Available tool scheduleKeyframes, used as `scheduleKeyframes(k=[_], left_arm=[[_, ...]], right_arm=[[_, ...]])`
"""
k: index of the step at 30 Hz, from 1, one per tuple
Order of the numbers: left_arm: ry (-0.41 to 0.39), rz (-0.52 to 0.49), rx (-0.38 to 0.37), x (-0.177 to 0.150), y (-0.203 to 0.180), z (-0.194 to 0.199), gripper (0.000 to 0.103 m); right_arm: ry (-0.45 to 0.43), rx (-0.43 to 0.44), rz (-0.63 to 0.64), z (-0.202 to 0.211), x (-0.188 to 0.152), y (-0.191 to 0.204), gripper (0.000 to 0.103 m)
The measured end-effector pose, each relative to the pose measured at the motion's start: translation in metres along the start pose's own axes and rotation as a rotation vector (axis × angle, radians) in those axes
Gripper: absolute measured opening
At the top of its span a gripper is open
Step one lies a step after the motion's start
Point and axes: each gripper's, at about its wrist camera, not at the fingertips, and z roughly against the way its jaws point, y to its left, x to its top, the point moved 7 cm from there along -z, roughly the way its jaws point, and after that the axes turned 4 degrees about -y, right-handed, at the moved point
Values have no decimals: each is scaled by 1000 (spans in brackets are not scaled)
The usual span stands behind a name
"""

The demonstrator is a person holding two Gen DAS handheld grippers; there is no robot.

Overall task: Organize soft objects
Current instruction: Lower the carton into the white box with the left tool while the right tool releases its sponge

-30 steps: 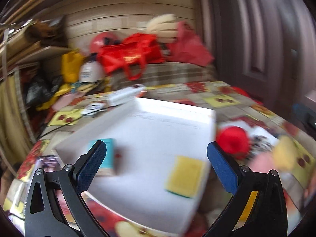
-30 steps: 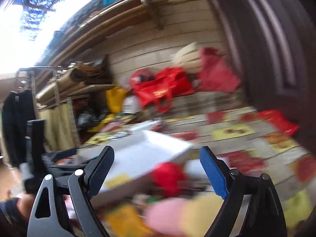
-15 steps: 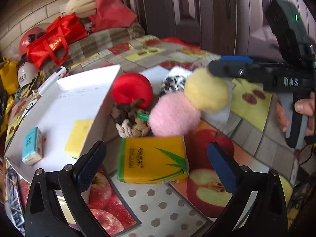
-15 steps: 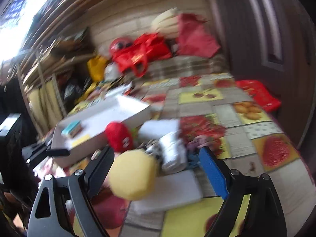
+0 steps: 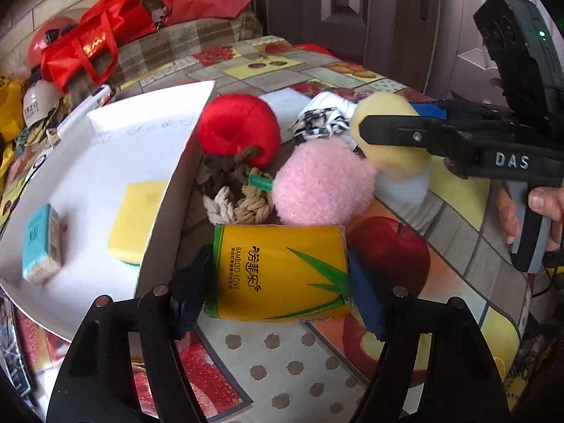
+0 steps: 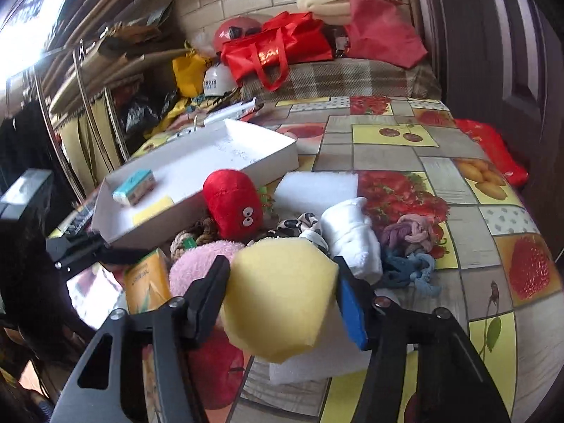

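Left wrist: left gripper (image 5: 278,282) fingers closing across yellow tissue pack (image 5: 280,275), flat on surface beside white tray (image 5: 169,190), ready for transfer. Right gripper (image 6: 282,299) fingers closing on yellow sponge ball (image 6: 278,296).

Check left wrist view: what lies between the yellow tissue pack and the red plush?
A knotted rope toy with a green tag fills that gap in the left wrist view, between the yellow tissue pack and the red plush. The pink pompom sits just beside it.
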Motion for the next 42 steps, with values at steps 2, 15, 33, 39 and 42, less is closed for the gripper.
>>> scheduleKeyframes(k=[2,15,33,39,42], left_arm=[[-25,5,5,3,2,5,73],[-313,94,221,22,36,61,73],[-371,241,441,13,106,73,73],[-395,256,523,17,128,71,73],[-404,279,532,19,142,68,73]], right_arm=[[-17,2,-9,4,1,-1,55],[-298,-60,-23,43,27,4,55],[-303,51,64,16,35,66,55],[-265,93,76,-5,35,84,55],[-268,96,90,-15,39,95,55]])
